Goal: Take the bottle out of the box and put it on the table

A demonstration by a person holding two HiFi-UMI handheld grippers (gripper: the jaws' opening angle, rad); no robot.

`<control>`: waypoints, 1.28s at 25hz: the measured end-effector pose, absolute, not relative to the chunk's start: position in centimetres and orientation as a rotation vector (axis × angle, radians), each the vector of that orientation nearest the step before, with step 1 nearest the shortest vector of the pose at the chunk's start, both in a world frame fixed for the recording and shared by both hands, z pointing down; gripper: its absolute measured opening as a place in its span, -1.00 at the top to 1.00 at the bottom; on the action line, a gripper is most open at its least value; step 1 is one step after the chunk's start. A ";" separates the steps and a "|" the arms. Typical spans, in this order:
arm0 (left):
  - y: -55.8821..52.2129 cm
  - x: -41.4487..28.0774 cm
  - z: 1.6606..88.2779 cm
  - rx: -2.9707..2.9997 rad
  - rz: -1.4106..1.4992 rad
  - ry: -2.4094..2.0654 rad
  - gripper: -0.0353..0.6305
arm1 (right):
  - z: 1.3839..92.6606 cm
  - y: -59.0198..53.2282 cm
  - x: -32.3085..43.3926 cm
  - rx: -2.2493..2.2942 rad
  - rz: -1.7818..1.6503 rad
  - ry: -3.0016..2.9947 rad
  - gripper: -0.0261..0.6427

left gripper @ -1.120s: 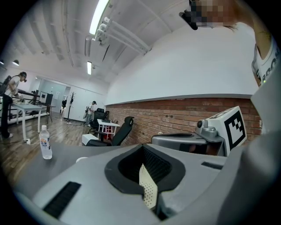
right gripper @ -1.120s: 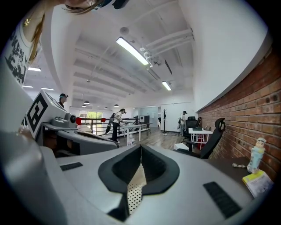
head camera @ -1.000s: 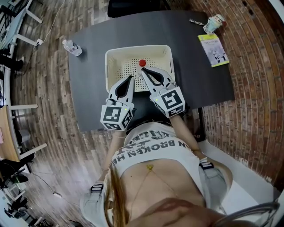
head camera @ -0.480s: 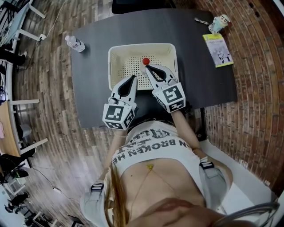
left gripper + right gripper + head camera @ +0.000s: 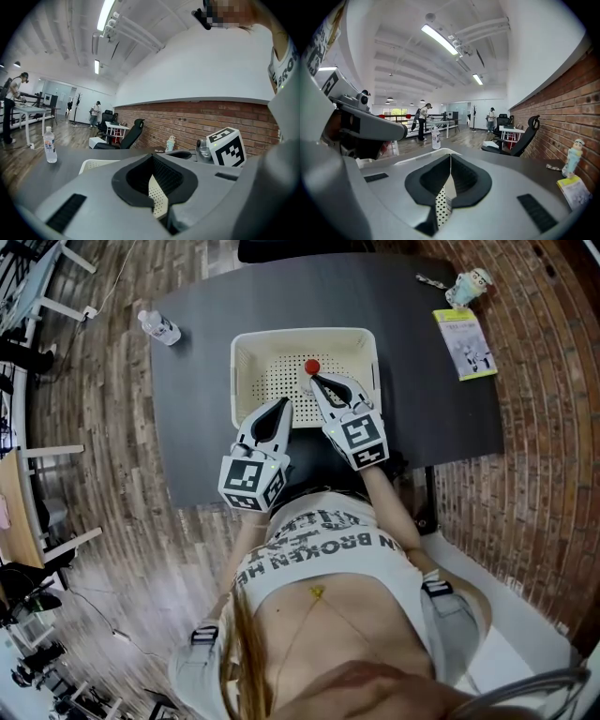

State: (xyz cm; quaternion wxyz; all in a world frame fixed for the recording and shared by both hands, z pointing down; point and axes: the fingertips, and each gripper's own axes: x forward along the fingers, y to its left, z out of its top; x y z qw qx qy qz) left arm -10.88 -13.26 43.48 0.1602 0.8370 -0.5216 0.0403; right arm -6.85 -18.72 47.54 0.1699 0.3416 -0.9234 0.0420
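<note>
The white perforated box [image 5: 235,381] is sitting in the middle of the dark table [image 5: 187,427]. The bottle [image 5: 311,367] is standing inside it toward the far wall, showing only its red cap from above. The right gripper [image 5: 319,380] is reaching over the near rim into the box with its jaws pressed together and nothing between them. Its tips are pointing at the cap and lying just beside it on the near side (whether they are touching it cannot be told). The left gripper [image 5: 283,403] is hovering just to its left with its tips over the box's near rim. Its jaws are likewise closed on nothing, and its own view is showing only perforated box wall through the slit behind the tips. A clear water bottle [image 5: 159,328] is standing at the table's far left corner, well apart from the box. A booklet [image 5: 466,343] is lying near the far right edge, with a small cup [image 5: 469,283] standing just beyond it.
</note>
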 end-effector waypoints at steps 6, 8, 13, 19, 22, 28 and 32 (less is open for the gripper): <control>-13.3 -11.1 43.8 2.386 0.117 -1.482 0.88 | 48.3 -19.0 -7.0 0.971 0.137 -2.603 0.89; -13.3 -11.1 43.8 2.384 0.117 -1.482 0.88 | 48.6 -19.1 -6.9 0.976 0.134 -2.596 0.89; -13.3 -10.9 44.0 2.378 0.117 -1.479 0.88 | 48.4 -19.3 -6.5 1.005 0.125 -2.601 0.89; -13.1 -11.0 44.2 2.370 0.113 -1.476 0.88 | 48.5 -19.9 -6.5 1.036 0.149 -2.613 0.47; -13.0 -11.1 44.2 2.369 0.111 -1.476 0.88 | 49.1 -20.6 -6.8 1.033 0.165 -2.612 0.38; -13.0 -11.6 44.5 2.355 0.115 -1.476 0.88 | 50.7 -21.6 -7.9 0.996 0.187 -2.586 0.32; -12.9 -11.7 44.8 2.348 0.124 -1.470 0.88 | 51.0 -22.1 -8.4 0.997 0.194 -2.587 0.32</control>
